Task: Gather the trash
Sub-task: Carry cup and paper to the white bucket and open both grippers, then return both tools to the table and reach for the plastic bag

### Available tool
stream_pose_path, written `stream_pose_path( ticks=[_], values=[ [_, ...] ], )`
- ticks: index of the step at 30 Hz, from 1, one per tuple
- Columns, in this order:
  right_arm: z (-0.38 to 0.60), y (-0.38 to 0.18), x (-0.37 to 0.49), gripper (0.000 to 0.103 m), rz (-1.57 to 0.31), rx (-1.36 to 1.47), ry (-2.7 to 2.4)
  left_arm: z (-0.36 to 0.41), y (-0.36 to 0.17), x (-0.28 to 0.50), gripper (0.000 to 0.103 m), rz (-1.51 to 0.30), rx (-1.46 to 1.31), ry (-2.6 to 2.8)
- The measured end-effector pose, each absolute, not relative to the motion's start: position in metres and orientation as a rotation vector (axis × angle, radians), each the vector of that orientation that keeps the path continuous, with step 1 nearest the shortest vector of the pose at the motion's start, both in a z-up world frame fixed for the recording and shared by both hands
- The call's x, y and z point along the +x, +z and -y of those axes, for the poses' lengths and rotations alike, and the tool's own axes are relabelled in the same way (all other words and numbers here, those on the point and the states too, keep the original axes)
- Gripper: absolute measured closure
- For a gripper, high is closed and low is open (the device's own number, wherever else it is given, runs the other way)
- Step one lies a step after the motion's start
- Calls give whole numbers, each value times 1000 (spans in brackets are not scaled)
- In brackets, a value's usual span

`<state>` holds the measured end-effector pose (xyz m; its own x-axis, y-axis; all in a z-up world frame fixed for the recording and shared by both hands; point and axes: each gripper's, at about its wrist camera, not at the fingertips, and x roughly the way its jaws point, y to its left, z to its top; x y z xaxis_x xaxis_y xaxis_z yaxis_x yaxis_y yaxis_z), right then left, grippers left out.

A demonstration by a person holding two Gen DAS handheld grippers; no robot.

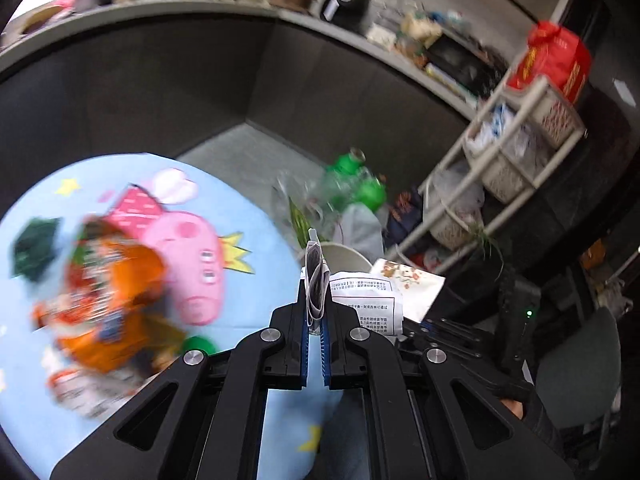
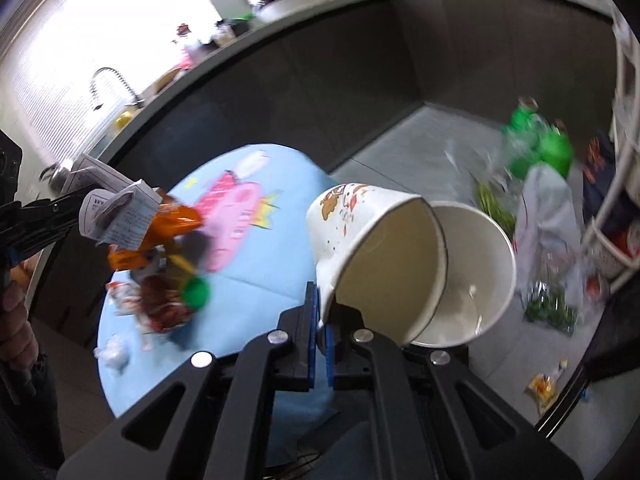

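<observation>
while both views are smeared by motion blur, the biggest thing that reads clearly is the round table (image 2: pixel 256 280) under a light blue cartoon cloth, with a dark counter front (image 1: pixel 160 92) curving behind it on the far side. at the right stands a white basket rack (image 1: pixel 516 148) with a red bag (image 1: pixel 556 60) on top, and on the grey floor near its foot lie green bottles (image 2: pixel 540 140) and clear plastic bags (image 2: pixel 548 216). on the left part of the table sits a heap of trash, mostly orange snack wrappers (image 1: pixel 108 280) with a green cap (image 2: pixel 196 292) at its near edge and a small white crumpled scrap (image 2: pixel 114 354) near the table's near left rim. the right gripper (image 2: pixel 320 336) has its fingers pressed together on the rim of a printed paper cup (image 2: pixel 368 248), which hangs tilted in the air off the table's right edge, its mouth toward the camera; a plain white cup (image 2: pixel 476 272) overlaps it just behind on the right. the left gripper (image 1: pixel 316 320) has its fingers closed on a folded printed paper (image 1: pixel 316 280), held upright above the table's right edge; in the right wrist view that paper shows at the far left, raised over the wrappers.
</observation>
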<state>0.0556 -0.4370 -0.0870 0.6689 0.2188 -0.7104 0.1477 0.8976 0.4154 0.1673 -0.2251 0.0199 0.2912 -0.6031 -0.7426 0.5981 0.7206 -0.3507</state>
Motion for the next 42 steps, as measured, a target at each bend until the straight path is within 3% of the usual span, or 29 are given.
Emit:
stream_pose_path(
  ticks=[7,12,18,19,20,21,22,23,27,28,31,42],
  values=[
    [481,-157,69,97,-936,579,9,344,-65,203,99,-1146,88,-842],
    [498,-190,75,97,-977,634,-7,380,-112,211,99,-1222,156,-810],
    [502,-209,78,95,-992,641,-4,394,-129,212,98,-1220,215,-802],
    [502,-210,79,94,-994,636,-8,392,-130,212,94,-1211,220,-802],
    [502,-210,79,92,-994,629,-10,391,-128,212,84,-1192,225,-797],
    [502,-210,79,82,-994,622,-10,390,-125,211,75,-1174,225,-794],
    [501,-209,79,67,-992,610,-16,387,-123,209,57,-1152,223,-786],
    [501,-207,78,60,-987,595,-23,385,-119,208,43,-1126,219,-775],
    [497,-195,71,35,-941,545,-15,377,-105,206,22,-1058,194,-766],
    [496,-191,69,26,-927,534,-10,373,-99,205,11,-1035,190,-757],
    [488,-174,63,3,-888,483,4,366,-83,200,9,-980,186,-738],
    [425,-77,39,3,-785,314,60,289,-7,159,8,-855,120,-687]
  ],
)
